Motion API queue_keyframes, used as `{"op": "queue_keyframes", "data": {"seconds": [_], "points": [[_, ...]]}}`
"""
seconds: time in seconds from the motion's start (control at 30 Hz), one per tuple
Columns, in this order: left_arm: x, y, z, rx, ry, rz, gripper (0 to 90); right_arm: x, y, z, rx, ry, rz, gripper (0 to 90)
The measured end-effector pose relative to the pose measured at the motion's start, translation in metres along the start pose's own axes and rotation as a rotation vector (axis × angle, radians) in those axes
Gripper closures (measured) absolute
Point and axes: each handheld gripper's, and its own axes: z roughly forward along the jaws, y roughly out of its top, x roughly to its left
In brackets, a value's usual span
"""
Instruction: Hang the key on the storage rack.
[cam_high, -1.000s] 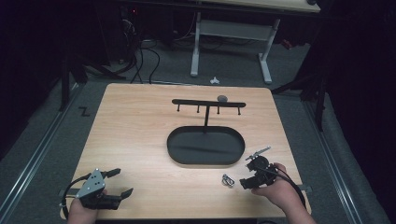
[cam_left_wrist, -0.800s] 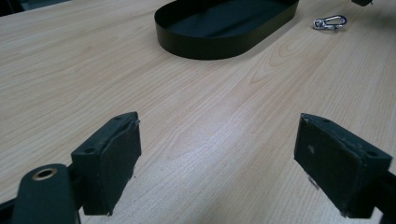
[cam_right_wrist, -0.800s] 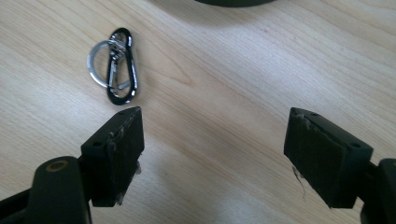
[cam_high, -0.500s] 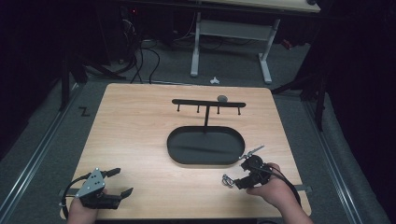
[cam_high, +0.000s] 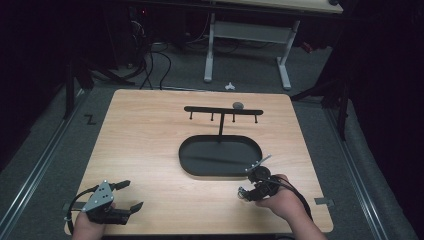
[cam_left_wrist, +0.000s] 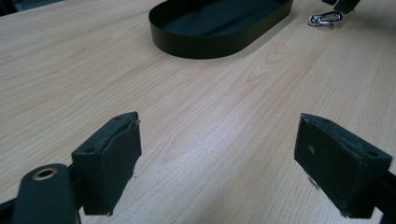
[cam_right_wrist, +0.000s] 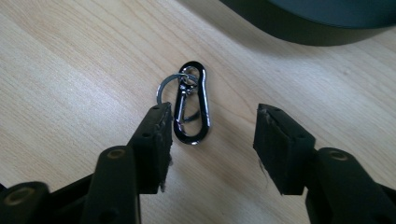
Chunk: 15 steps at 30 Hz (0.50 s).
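A dark metal carabiner with a small key ring lies flat on the wooden table, just in front of the black oval tray. My right gripper hovers low over it. Its jaws have just been closing and stand partly open. The carabiner's near end lies between them, close to the left pad, and neither pad presses on it. In the high view the right gripper is at the front right. My left gripper rests at the front left, its jaws wide open with nothing between them.
A black T-shaped rack with several pegs stands behind the tray, with a small grey object on its bar. The tray's wall and the carabiner show far off in the left gripper view. Dark floor surrounds the table.
My right gripper has moved left over the carabiner and its jaws have narrowed. The left gripper has stayed where it was.
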Motion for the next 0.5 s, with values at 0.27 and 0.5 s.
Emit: {"op": "queue_keyframes", "data": {"seconds": [0.27, 0.5], "points": [[-0.001, 0.000, 0.000, -0.001, -0.004, 0.001, 15.3, 0.001, 0.009, 0.011, 0.029, 0.005, 0.003, 58.3], [-0.001, 0.000, -0.001, -0.002, -0.008, -0.002, 15.3, 0.003, 0.009, 0.016, 0.057, 0.025, -0.006, 67.6]]}}
